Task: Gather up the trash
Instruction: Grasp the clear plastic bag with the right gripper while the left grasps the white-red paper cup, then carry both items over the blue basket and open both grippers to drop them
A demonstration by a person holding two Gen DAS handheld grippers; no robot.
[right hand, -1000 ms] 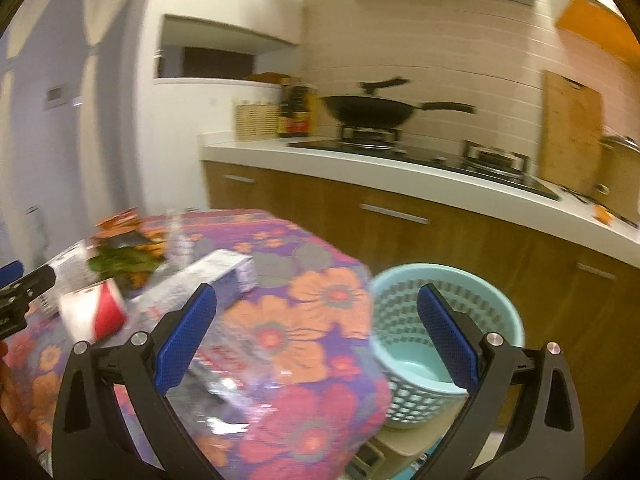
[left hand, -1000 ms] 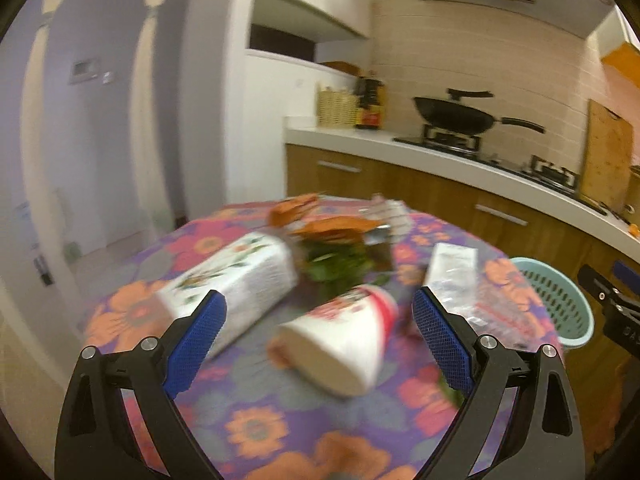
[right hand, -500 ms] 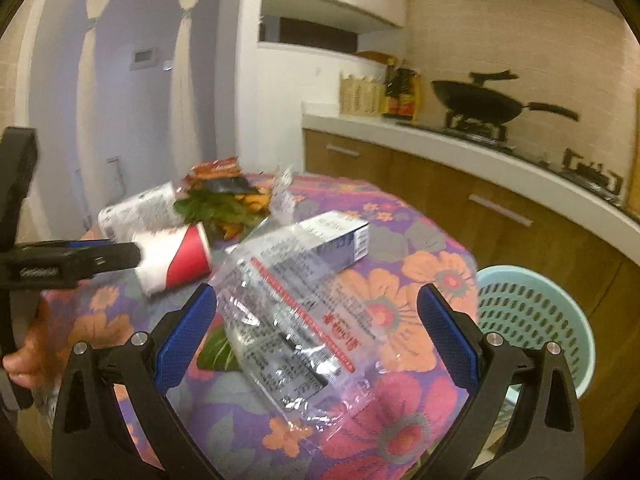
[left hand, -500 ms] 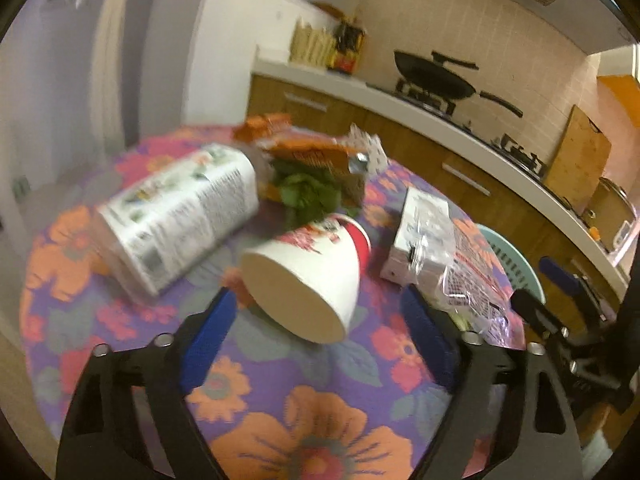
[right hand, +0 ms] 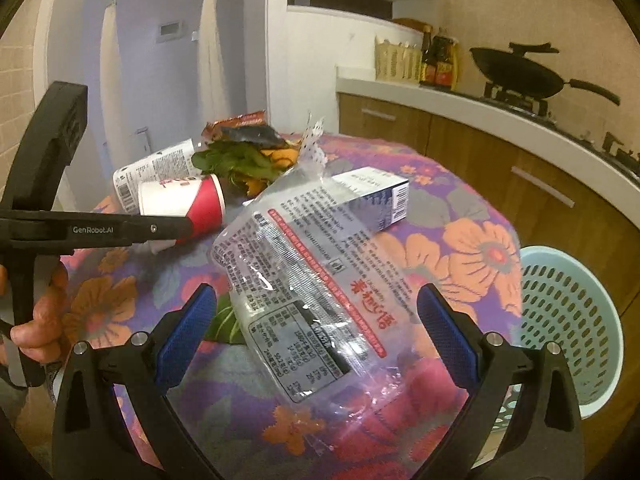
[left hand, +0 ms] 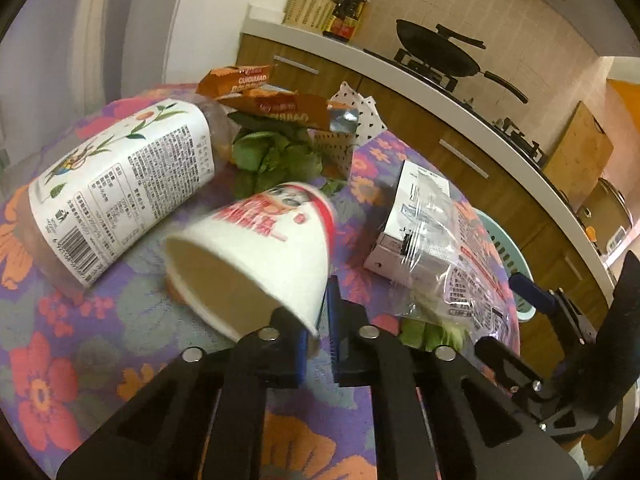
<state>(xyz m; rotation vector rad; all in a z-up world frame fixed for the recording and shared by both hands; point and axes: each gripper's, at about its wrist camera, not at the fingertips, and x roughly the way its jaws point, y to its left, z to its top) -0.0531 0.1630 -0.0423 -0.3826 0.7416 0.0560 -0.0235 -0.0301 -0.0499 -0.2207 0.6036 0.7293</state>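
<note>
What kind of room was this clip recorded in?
A home kitchen, most likely: a black wok sits on a gas stove, wooden cabinets run under a white countertop, and a round table with a floral cloth holds the trash.

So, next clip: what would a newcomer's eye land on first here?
Probably the tipped red-and-white paper cup, its rim pinched in the shut left gripper on the flowered tablecloth. Then the crinkled clear plastic bag between the open right gripper's fingers, with the pale green perforated basket beside the table.

cup (left hand: 272, 248) showing red and white | tablecloth (right hand: 472, 248) showing purple with orange flowers | basket (right hand: 568, 320) showing pale teal
</note>
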